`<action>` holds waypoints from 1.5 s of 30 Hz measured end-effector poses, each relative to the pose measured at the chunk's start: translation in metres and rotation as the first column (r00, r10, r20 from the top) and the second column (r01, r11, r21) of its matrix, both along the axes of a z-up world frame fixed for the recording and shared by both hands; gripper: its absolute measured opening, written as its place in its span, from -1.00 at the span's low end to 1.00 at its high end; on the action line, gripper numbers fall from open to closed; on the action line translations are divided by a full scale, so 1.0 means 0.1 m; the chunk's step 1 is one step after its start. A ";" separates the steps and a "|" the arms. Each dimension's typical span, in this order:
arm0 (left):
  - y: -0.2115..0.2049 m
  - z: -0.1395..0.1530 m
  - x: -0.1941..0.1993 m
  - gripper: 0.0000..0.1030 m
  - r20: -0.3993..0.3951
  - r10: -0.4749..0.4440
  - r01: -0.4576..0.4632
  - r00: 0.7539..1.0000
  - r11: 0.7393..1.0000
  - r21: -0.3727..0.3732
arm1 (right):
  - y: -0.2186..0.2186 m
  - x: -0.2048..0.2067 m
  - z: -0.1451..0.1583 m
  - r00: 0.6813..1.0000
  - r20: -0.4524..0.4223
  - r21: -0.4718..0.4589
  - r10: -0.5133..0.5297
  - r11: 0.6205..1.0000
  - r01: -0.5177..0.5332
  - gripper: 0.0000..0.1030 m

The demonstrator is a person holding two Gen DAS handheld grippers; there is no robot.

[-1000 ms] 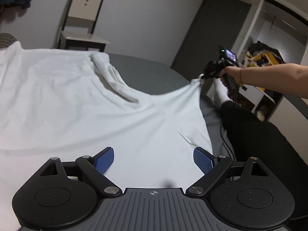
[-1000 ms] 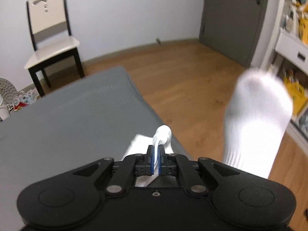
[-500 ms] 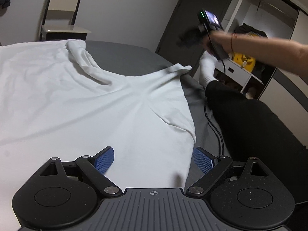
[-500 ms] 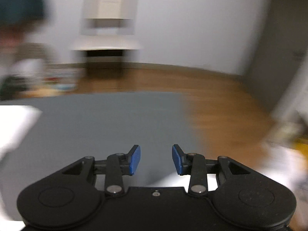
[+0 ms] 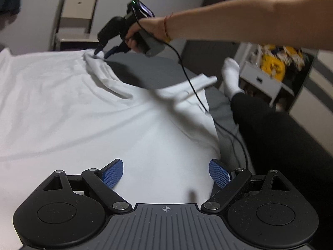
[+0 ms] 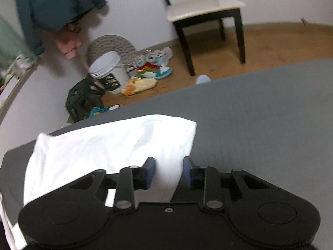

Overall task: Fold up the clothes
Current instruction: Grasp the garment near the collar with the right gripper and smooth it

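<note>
White shirt [image 5: 87,112] lies flat, sleeve [image 6: 116,137] between right gripper [image 6: 169,171] fingers.

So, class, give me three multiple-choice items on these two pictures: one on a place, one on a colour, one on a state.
1. Where does the white shirt lie?
A. on the grey bed
B. on the chair
C. on the floor
2. What colour are the left gripper pads?
A. red
B. blue
C. green
3. How do the right gripper jaws stand?
A. shut on cloth
B. open over the shirt's edge
C. out of view

Key: A, cloth spread on grey surface; B, pads show blue; B, gap between them.
</note>
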State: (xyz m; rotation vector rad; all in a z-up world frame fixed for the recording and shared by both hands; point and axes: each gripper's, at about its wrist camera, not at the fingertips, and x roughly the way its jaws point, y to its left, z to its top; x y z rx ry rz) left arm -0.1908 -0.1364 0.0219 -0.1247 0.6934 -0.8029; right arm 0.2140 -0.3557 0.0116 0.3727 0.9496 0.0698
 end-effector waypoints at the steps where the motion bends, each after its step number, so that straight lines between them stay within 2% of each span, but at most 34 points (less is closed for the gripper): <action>1: 0.03 -0.01 0.02 0.75 -0.016 0.013 -0.013 1.000 1.000 -0.016 | -0.03 0.03 -0.03 1.000 -0.002 0.005 -0.009 1.000 0.009 -0.91; 3: 0.07 -0.06 0.06 0.75 -0.052 0.035 -0.038 0.998 0.998 -0.046 | -0.08 0.04 -0.01 1.000 0.018 0.000 -0.017 1.000 0.017 -0.91; 5: 0.11 -0.12 0.10 0.75 -0.087 0.054 -0.061 0.995 0.995 -0.076 | -0.09 0.17 0.01 0.997 0.066 -0.051 -0.027 0.998 0.030 -0.91; 8: 0.14 -0.15 0.12 0.75 -0.116 0.075 -0.088 0.990 0.989 -0.116 | -0.10 0.30 0.11 0.993 0.119 -0.080 -0.008 0.997 0.017 -0.92; 11: 0.11 -0.17 0.12 0.75 -0.120 0.081 -0.095 0.989 0.989 -0.116 | -0.07 0.40 0.06 0.994 0.110 -0.153 -0.019 0.988 0.036 -0.94; 14: 0.06 -0.18 0.08 0.75 -0.087 0.072 -0.079 0.994 0.993 -0.086 | -0.14 0.37 -0.10 0.995 0.077 -0.146 -0.070 0.986 0.081 -0.94; 16: 0.01 -0.17 0.05 0.75 -0.062 0.064 -0.068 0.996 0.996 -0.056 | -0.02 0.35 0.04 0.995 0.088 -0.221 -0.040 0.974 0.058 -0.92; 19: 0.00 -0.14 0.03 0.75 -0.047 0.060 -0.061 0.997 0.997 -0.037 | 0.15 0.31 0.24 0.995 0.100 -0.331 0.007 0.943 0.026 -0.53; 23: 0.08 -0.05 0.04 0.75 -0.055 0.095 -0.098 0.994 0.994 -0.055 | 0.40 0.26 0.54 0.991 0.109 -0.467 0.077 0.884 -0.017 -0.42; 26: 0.20 0.06 0.01 0.75 -0.017 0.168 -0.168 0.986 0.982 -0.080 | 0.76 0.19 0.96 0.978 0.108 -0.506 0.177 0.857 -0.099 -0.30; 27: 0.22 0.11 0.01 0.75 0.003 0.207 -0.206 0.978 0.976 -0.071 | 0.93 0.17 1.08 0.973 0.095 -0.498 0.211 0.856 -0.137 -0.27; 29: 0.29 0.16 0.02 0.75 0.043 0.302 -0.302 0.952 0.953 -0.006 | 1.28 0.13 1.30 0.958 0.072 -0.480 0.278 0.851 -0.211 -0.20; 32: 0.39 0.18 0.07 0.75 0.106 0.439 -0.449 0.892 0.885 0.122 | 1.91 0.07 1.44 0.928 0.046 -0.429 0.370 0.846 -0.316 -0.19; 35: 0.48 0.17 0.12 0.75 0.156 0.531 -0.553 0.833 0.810 0.195 | 2.56 0.07 1.42 0.893 0.026 -0.377 0.450 0.831 -0.408 -0.20; 37: 0.56 0.16 0.16 0.75 0.162 0.573 -0.595 0.804 0.778 0.202 | 2.99 0.11 1.33 0.869 0.006 -0.379 0.496 0.805 -0.457 -0.20; 41: 0.71 0.11 0.23 0.75 0.101 0.624 -0.631 0.775 0.751 0.196 | 3.77 0.23 0.98 0.831 -0.041 -0.406 0.554 0.751 -0.521 -0.21; 45: 0.81 0.10 0.26 0.75 0.054 0.670 -0.667 0.741 0.725 0.172 | 4.28 0.42 0.57 0.822 -0.082 -0.487 0.564 0.697 -0.527 -0.29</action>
